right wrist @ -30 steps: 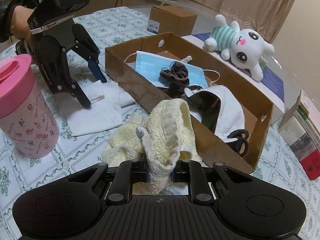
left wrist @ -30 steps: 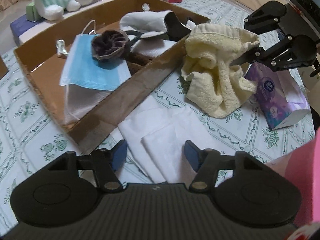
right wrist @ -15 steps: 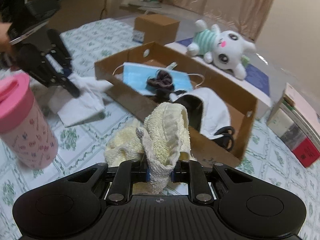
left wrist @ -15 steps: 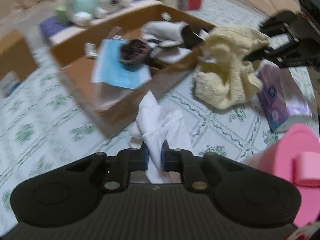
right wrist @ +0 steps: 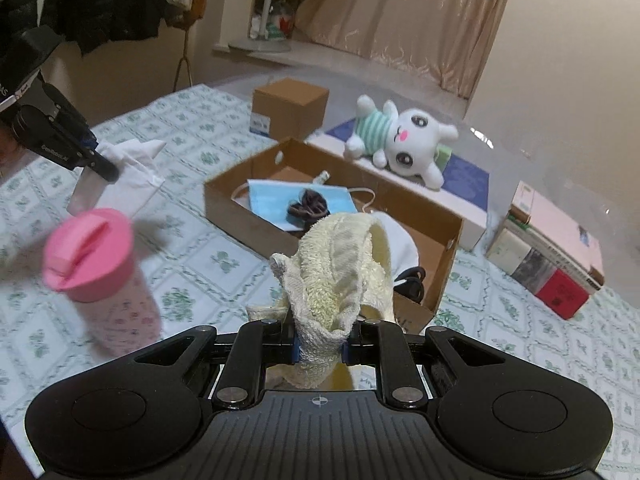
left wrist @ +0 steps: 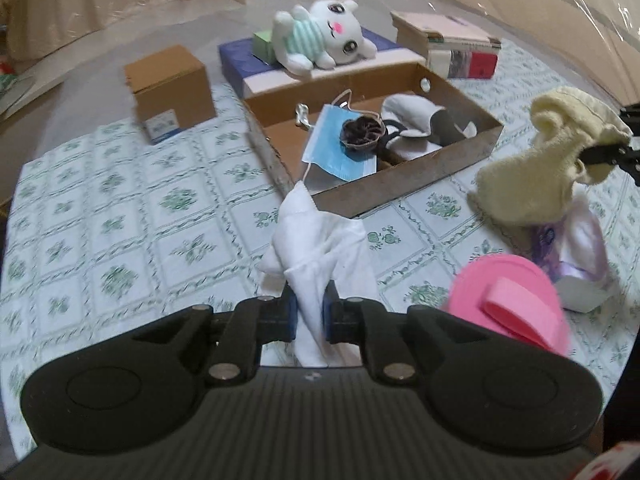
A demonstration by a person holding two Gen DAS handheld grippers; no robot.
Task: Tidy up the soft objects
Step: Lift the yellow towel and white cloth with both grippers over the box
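No words are being shown clearly enough to be read; the small brown box's (right wrist: pixel 291 106) label is blurred.

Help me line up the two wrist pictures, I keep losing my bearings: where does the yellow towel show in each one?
Left wrist view: the yellow towel hangs at the far right edge, pinched by the right claw, above a purple packet.
Right wrist view: the yellow towel fills the lower centre, bunched up between the right claw pads.
Shared landmark: the open cardboard box holding the blue face mask.
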